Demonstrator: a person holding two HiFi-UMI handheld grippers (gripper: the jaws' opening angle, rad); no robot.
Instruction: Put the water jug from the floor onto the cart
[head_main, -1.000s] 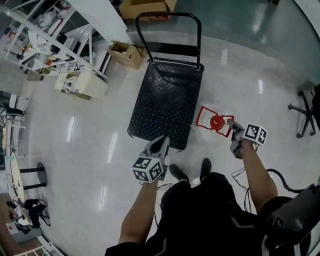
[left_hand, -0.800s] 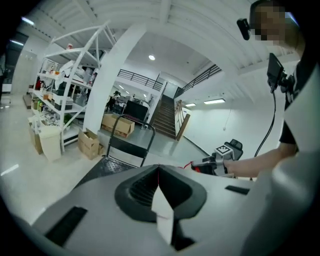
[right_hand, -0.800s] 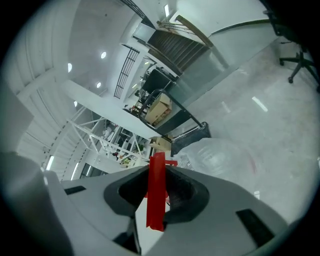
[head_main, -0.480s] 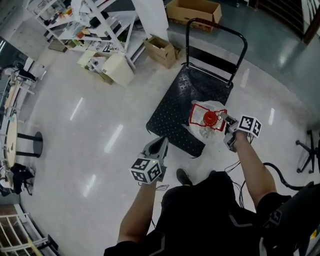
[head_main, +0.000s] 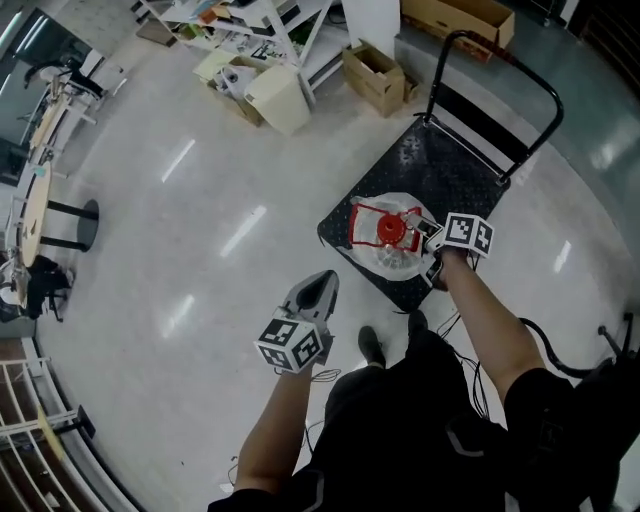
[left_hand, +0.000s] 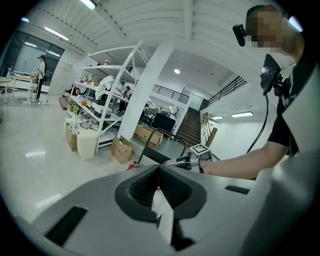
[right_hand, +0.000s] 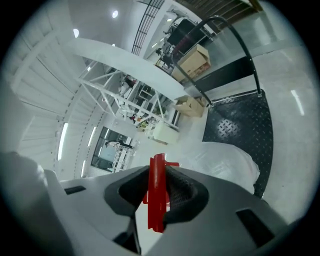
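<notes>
Item 1, water jug (head_main: 392, 255): clear plastic body, red cap, red carry handle (right_hand: 156, 197). Located over the near end of the cart (head_main: 455, 165), close to the deck's left corner. Impossible to tell whether resting on the deck or hanging just above it.

Item 2, right gripper (head_main: 428, 238): jaws clamped on the red carry handle, seen in the right gripper view as an upright red strip pinched between the ribbed pads. Reaches in from the jug's right side. Marker cube (head_main: 468, 232) on top, bare forearm behind.

Item 3, left gripper (head_main: 322, 285): jaws closed tip to tip, nothing between them. Held over bare floor (head_main: 190, 290), well apart from the jug and short of the cart's near edge. Points toward the cart in the left gripper view.

Item 4, cart: black studded deck, black tubular push bar (head_main: 505, 55) standing upright at the far end.

Item 5, surroundings: one open cardboard box (head_main: 375, 72) just beyond the cart's far left corner, a larger carton (head_main: 455, 15) behind the push bar. White bin (head_main: 278, 98) near the box. Cluttered white shelving (head_main: 235, 18) along the far side. Black round-based stand (head_main: 70, 212) at the left edge. Dark shoes (head_main: 372, 347) just short of the deck's near edge.
</notes>
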